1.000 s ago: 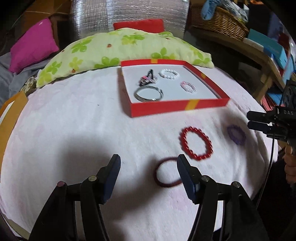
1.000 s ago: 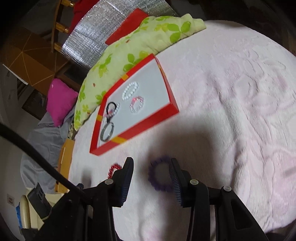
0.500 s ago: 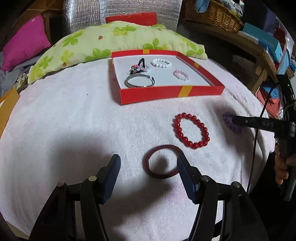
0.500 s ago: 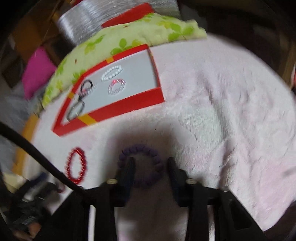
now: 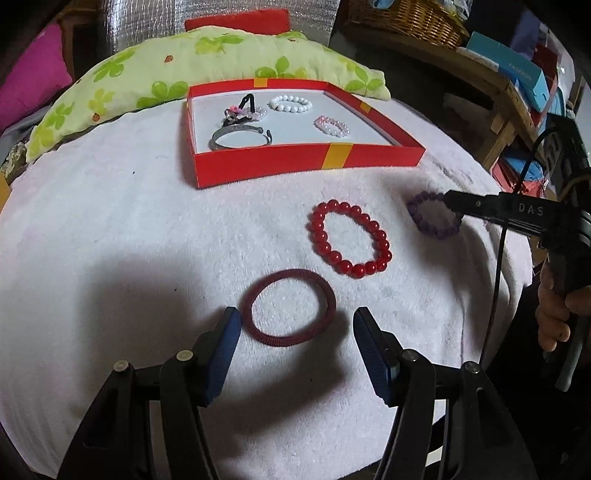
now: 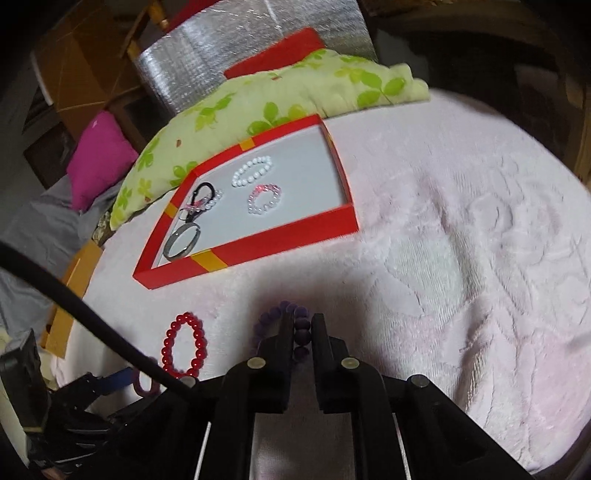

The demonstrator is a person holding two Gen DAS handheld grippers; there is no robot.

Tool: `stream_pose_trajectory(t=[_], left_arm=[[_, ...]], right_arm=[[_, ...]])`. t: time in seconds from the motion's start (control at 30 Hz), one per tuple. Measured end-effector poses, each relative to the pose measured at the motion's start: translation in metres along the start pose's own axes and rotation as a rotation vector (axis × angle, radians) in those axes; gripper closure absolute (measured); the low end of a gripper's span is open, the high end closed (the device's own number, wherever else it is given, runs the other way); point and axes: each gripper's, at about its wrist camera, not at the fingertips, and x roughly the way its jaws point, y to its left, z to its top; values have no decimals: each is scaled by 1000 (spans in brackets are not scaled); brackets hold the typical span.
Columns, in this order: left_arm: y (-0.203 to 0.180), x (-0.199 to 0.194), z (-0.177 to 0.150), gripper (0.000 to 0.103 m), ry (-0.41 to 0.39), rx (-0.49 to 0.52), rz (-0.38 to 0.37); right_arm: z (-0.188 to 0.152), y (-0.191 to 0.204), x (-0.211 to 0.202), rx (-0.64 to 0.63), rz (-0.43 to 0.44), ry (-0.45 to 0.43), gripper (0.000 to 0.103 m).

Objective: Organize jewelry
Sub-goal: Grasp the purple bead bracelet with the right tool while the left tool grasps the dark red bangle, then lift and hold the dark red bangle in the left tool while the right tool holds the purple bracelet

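A red box (image 5: 306, 164) (image 6: 258, 251) on the pink blanket holds a silver bangle (image 5: 240, 136), a white bead bracelet (image 5: 290, 104), a pink bead bracelet (image 5: 331, 126) and a black clip. A dark red hair band (image 5: 290, 308) lies just in front of my open left gripper (image 5: 295, 332), between its fingers. A red bead bracelet (image 5: 349, 238) (image 6: 184, 345) lies to its right. My right gripper (image 6: 300, 325) (image 5: 452, 201) is shut on the purple bead bracelet (image 6: 301, 332) (image 5: 434, 218) on the blanket.
A green floral pillow (image 5: 192, 70) lies behind the box, a magenta cushion (image 5: 29, 81) at far left. A wicker basket (image 5: 402, 18) and boxes sit on a wooden shelf at the right. The blanket edge drops off at the right by the hand.
My right gripper moved forward over the purple bracelet and closed on it. My left gripper advanced to the dark red hair band, still open.
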Motion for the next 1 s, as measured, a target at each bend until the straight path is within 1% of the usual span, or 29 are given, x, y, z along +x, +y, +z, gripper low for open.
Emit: stream_pose_trajectory(t=[0.03, 0.07, 0.13, 0.17, 0.23, 0.3, 0.33, 0.37, 0.6, 0.67, 0.77, 0.87, 1.0], left_arm=[[0, 0, 0, 41, -5, 4, 2], [-2, 0, 0, 53, -13, 12, 3], [-4, 1, 0, 64, -17, 25, -2], [-5, 0, 0, 74, -24, 32, -5], [-5, -1, 1, 87, -27, 35, -31], [-5, -2, 1, 89, -36, 38, -29], [-5, -2, 1, 92, -40, 37, -30], [-5, -3, 2, 93, -46, 35, -32], [3, -21, 8, 93, -156, -7, -28], [6, -24, 9, 93, -179, -18, -10], [8, -26, 10, 93, -199, -22, 44], [8, -25, 11, 93, -201, -20, 76], [10, -21, 10, 93, -182, -23, 111]], right_arm=[[2, 2, 4, 18, 13, 3, 92], [2, -1, 3, 36, 28, 4, 92], [1, -4, 2, 62, 47, 5, 92], [2, -6, 2, 72, 51, 6, 92], [2, -9, 3, 92, 63, 9, 92], [2, -9, 2, 100, 74, 5, 92], [2, -9, 1, 99, 77, 1, 92], [2, -9, 0, 97, 80, -4, 92], [4, -2, -11, 77, 133, -62, 92], [5, -1, -13, 74, 148, -71, 92], [4, 0, -13, 74, 156, -68, 92], [3, 1, -9, 73, 160, -44, 92], [1, 7, -1, 44, 145, -5, 91]])
